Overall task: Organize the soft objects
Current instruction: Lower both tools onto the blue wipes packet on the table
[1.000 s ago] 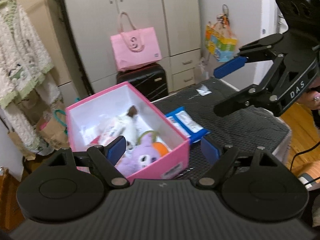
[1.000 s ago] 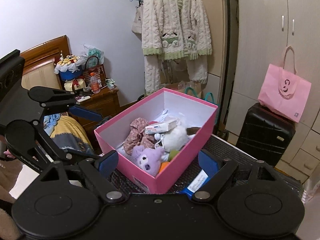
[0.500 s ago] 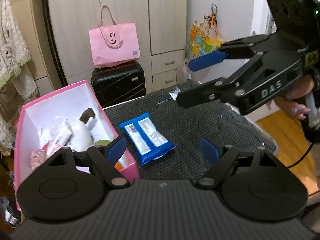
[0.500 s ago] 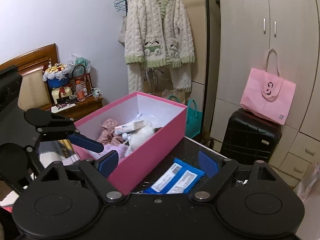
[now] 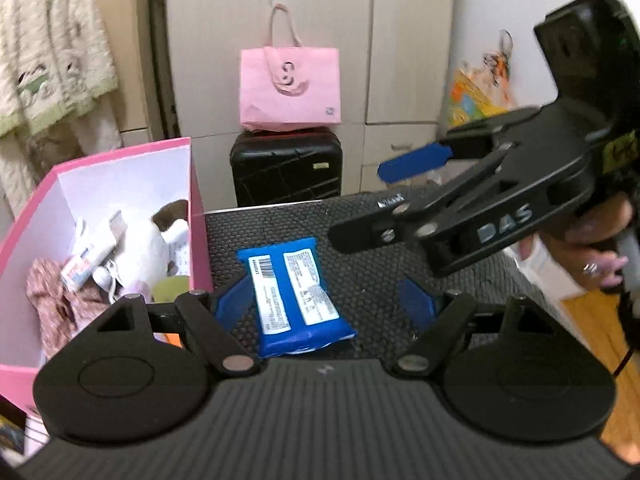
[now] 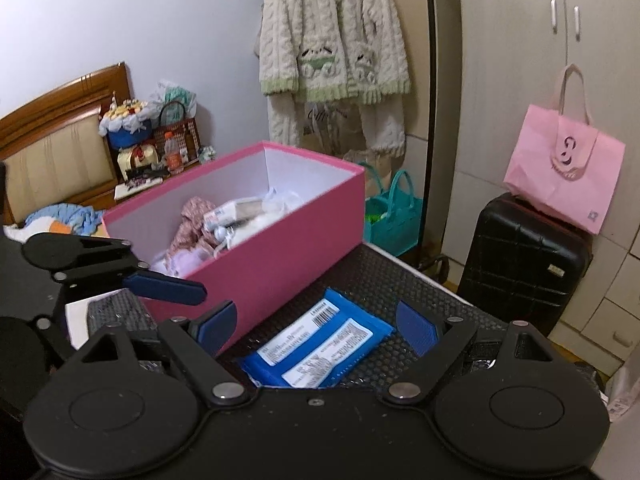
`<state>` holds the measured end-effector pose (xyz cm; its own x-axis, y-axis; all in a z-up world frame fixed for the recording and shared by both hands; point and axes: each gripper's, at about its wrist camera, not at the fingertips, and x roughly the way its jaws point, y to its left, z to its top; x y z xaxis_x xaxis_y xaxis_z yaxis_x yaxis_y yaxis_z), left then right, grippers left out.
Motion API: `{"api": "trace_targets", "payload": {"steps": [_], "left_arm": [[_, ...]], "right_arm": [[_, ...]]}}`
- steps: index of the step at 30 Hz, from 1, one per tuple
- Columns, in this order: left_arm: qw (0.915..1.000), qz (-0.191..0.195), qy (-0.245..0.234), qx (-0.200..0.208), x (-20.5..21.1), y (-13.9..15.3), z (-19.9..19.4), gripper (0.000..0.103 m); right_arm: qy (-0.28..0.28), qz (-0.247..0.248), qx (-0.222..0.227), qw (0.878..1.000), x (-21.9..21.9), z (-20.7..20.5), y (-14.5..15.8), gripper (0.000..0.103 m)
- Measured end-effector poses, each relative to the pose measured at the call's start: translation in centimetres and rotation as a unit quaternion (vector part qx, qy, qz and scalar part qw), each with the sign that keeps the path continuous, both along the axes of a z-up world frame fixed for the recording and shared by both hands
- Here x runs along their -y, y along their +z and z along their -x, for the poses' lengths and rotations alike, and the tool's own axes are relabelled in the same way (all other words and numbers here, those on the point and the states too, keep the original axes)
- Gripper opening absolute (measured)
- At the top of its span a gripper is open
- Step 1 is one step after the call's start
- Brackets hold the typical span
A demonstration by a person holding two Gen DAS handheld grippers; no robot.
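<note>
A blue soft pack with white labels [image 5: 294, 294] lies flat on the black mesh table top [image 5: 360, 248], right of the pink box [image 5: 198, 216]. The box holds a white plush toy [image 5: 150, 246], a tube and pink cloth. My left gripper [image 5: 326, 306] is open and empty, low over the near end of the pack. My right gripper [image 6: 318, 328] is open and empty, just above the same pack [image 6: 316, 346], beside the pink box [image 6: 280, 256]. Each gripper shows in the other's view: the right one [image 5: 460, 208] and the left one [image 6: 120, 268].
A black suitcase [image 5: 286, 168] with a pink bag [image 5: 290, 84] on it stands behind the table against white wardrobes. A knitted cardigan [image 6: 336, 36] hangs on the wall. A teal bag [image 6: 394, 216] sits on the floor. A bed and a cluttered nightstand [image 6: 156, 152] are at the left.
Both grippers have swung from over the pink box to the right and come down over the blue pack. Both stay open and empty.
</note>
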<state>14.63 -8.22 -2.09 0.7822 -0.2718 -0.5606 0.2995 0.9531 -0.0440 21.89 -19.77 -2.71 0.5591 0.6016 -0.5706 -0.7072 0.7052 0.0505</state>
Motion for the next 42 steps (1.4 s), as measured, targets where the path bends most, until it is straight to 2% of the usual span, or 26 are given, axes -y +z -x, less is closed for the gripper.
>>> {"api": "trace_targets", "payload": {"steps": [2,8,10,14,17,20,22,26,28,31,34,39,42], "left_arm": [[1.0,0.003,0.004,0.004,0.4,-0.3,-0.3,0.079],[0.9976,0.003,0.064,0.024,1.4,-2.3,-0.9,0.079],[0.9948,-0.009,0.088,0.05,1.9,-2.7,-0.4,0.079],[0.9942,0.011,0.091,0.056,2.4,-2.5,-0.4,0.079],[0.9918,-0.004,0.104,0.074,3.1,-2.9,-0.2,0.079],[0.9881,-0.02,0.114,0.101,3.8,-3.5,0.4,0.073],[0.9876,-0.024,0.116,0.103,4.3,-4.0,0.5,0.068],[0.9897,-0.008,0.118,0.081,4.8,-4.8,0.2,0.066],[0.9883,-0.018,0.134,0.071,4.9,-5.4,-0.3,0.066],[0.9892,0.001,0.143,0.033,4.3,-6.0,-0.7,0.066],[0.9879,0.004,0.154,0.01,4.1,-6.7,-1.1,0.066],[0.9842,0.041,0.168,-0.039,3.0,-7.6,-1.7,0.067],[0.9809,0.067,0.174,-0.055,2.2,-8.3,-2.1,0.067]], "right_arm": [[0.013,0.001,-0.007,1.0,0.0,-0.9,-0.7,0.09],[0.033,-0.006,-0.03,0.999,-0.1,-3.7,-2.4,0.09],[0.037,-0.005,-0.035,0.999,-0.4,-4.7,-3.0,0.09],[0.048,0.007,-0.056,0.997,-1.2,-7.3,-4.6,0.09],[0.047,-0.002,-0.073,0.996,-1.1,-9.2,-5.5,0.09],[0.051,-0.024,-0.099,0.994,-0.6,-10.9,-6.3,0.09],[0.054,-0.033,-0.111,0.992,-0.3,-11.7,-6.7,0.089],[0.062,-0.034,-0.12,0.99,-0.2,-12.3,-7.0,0.088],[0.071,-0.029,-0.122,0.99,-0.4,-12.5,-7.1,0.088],[0.086,-0.017,-0.122,0.989,-1.1,-12.8,-7.4,0.086],[0.099,-0.007,-0.121,0.988,-2.0,-13.2,-7.8,0.083],[0.107,-0.004,-0.127,0.986,-2.7,-14.0,-8.7,0.082],[0.108,-0.015,-0.149,0.983,-2.2,-14.3,-9.2,0.082]]}}
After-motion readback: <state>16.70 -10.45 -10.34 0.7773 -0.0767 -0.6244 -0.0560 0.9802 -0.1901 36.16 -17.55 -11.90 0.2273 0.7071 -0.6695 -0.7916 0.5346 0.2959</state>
